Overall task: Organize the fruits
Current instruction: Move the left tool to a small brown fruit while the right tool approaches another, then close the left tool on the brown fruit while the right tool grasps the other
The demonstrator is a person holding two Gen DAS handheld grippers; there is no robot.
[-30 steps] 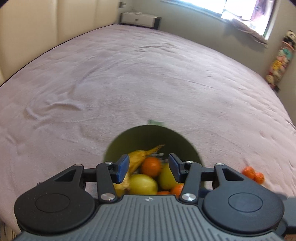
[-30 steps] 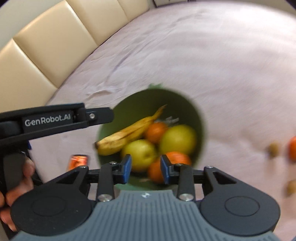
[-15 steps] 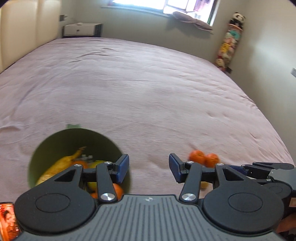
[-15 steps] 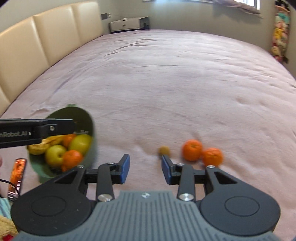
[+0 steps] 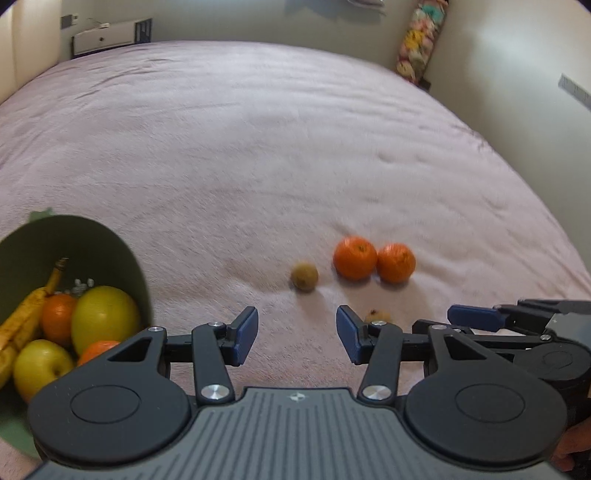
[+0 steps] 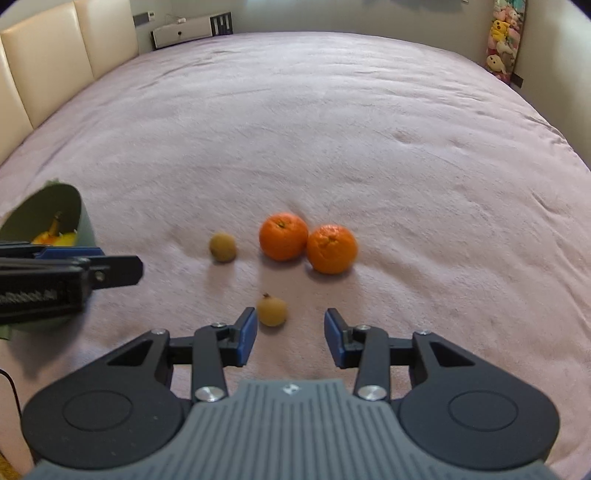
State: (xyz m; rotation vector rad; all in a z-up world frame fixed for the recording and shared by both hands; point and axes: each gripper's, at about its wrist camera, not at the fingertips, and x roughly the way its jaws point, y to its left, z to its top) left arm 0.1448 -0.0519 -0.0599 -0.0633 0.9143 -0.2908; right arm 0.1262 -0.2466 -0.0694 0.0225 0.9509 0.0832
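Note:
Two oranges (image 6: 283, 236) (image 6: 332, 248) lie side by side on the pink bedspread, with a small brown fruit (image 6: 222, 247) to their left. A second small brown fruit (image 6: 272, 312) lies just ahead of my right gripper (image 6: 290, 338), near its left fingertip; the jaws are open and empty. My left gripper (image 5: 297, 336) is open too, with nothing between its fingers, and the oranges (image 5: 355, 257) and brown fruit (image 5: 304, 276) lie beyond it. A green bowl (image 5: 74, 240) at the left holds a banana, oranges and yellow-green fruit.
A cream padded headboard (image 6: 44, 55) runs along the left, and a white cabinet (image 6: 184, 29) stands at the far end. Plush toys (image 6: 504, 40) hang on the right wall. The bed's edge curves down at the right. Wide pink bedspread (image 6: 332, 129) stretches beyond the fruit.
Both grippers swung right, away from above the bowl, toward the loose fruit. The bowl slid from the centre to the left edge of both views. The right jaws stand slightly wider.

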